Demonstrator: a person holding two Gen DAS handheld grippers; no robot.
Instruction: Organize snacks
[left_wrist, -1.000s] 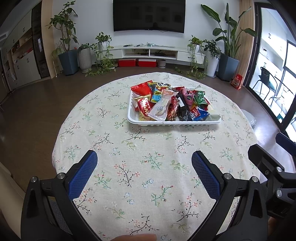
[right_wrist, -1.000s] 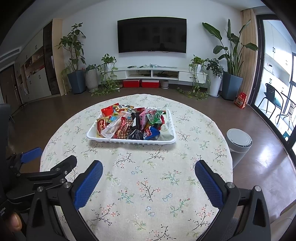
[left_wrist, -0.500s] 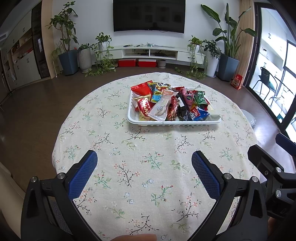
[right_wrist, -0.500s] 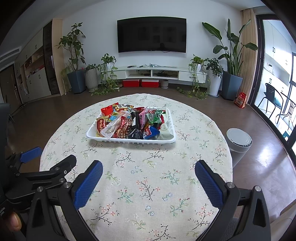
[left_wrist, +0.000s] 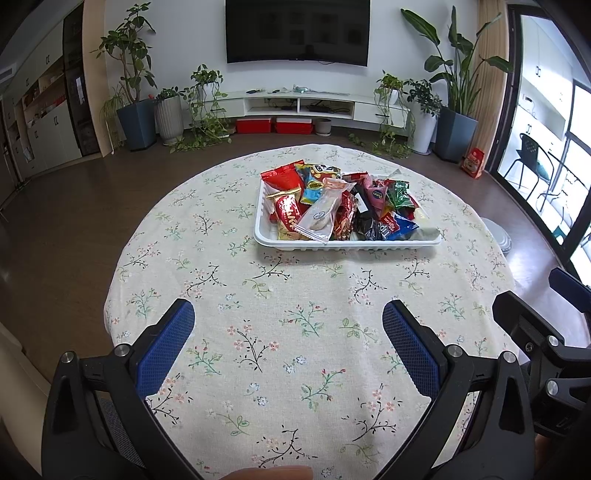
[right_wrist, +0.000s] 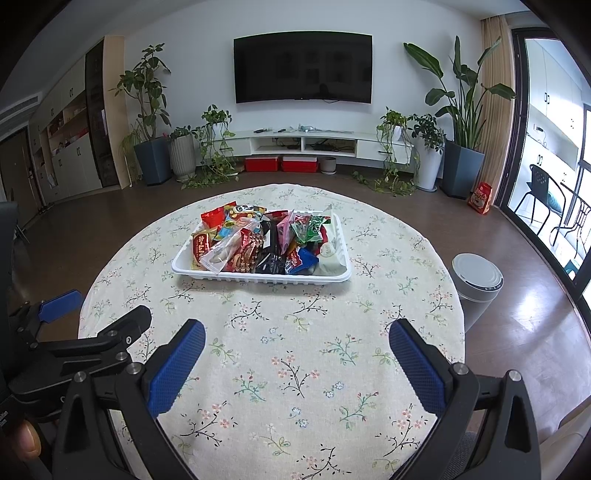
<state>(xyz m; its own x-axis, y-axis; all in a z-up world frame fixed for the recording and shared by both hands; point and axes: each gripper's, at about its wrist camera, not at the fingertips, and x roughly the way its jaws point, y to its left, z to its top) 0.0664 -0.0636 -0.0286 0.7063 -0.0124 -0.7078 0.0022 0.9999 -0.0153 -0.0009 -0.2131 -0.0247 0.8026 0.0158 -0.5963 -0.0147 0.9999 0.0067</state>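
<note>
White tray (left_wrist: 347, 244) of wrapped snacks (left_wrist: 343, 206): on the flowered tablecloth (left_wrist: 295, 332), well ahead of both tongs. Packets look light, crinkly and slippery, contents likely crushable; pinch each by a sealed end or flat edge. Left tongs (left_wrist: 288, 343) and right tongs (right_wrist: 295, 358): spread wide, holding nothing.

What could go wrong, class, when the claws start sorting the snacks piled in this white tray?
1. The snack packets overlap in a heap, so a claw may pinch two at once or drag neighbours out.
2. The white tray looks light; a pull could slide it across the tablecloth.
3. Both open claws, left and right, sit close together and could collide.
</note>
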